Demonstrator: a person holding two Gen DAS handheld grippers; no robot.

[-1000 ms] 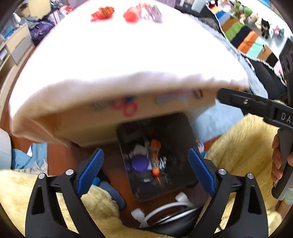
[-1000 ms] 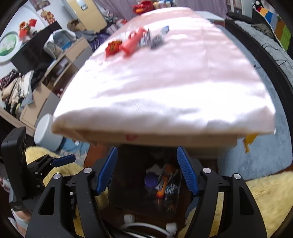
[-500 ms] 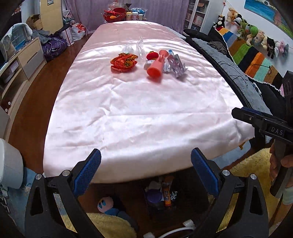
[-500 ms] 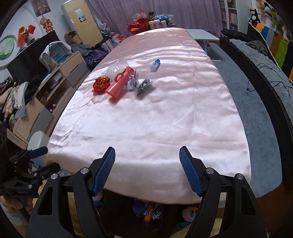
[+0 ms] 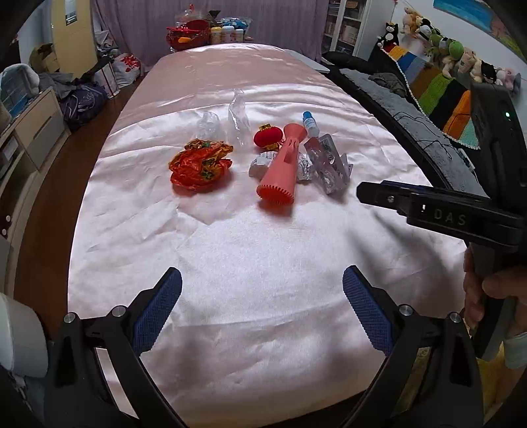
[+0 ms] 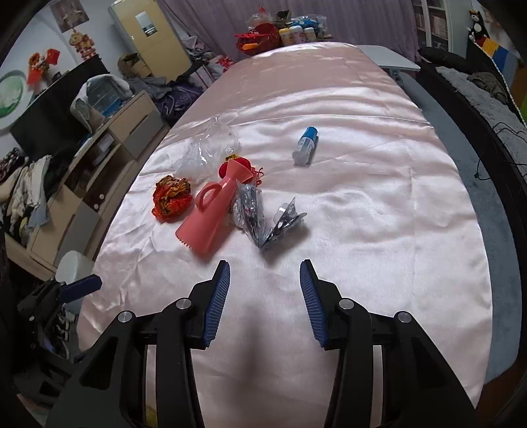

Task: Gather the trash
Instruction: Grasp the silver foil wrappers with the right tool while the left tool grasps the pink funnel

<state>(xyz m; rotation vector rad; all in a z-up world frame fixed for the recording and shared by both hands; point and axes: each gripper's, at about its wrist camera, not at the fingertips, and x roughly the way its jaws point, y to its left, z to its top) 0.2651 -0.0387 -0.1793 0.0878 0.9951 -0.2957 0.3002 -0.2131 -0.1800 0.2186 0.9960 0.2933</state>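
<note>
While both tongs are held apart and empty, an approach is judged underway; right gripper (image 6: 263, 298) should be advanced toward 12 o'clock onto foil wrapper (image 6: 283, 222).

A lived-in home room: stuffed toys (image 5: 451, 56) line a striped blanket (image 5: 438, 95), bookshelves (image 5: 342, 29) stand behind, clothes (image 6: 29, 187) pile on a drawer unit (image 6: 108, 154), a pink-clothed tabletop (image 5: 263, 250) fills the middle.

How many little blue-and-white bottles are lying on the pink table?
1. The small bottle lies on its side on the pink cloth, beyond and to the right of the trash pile. None hidden that I can see.
</note>
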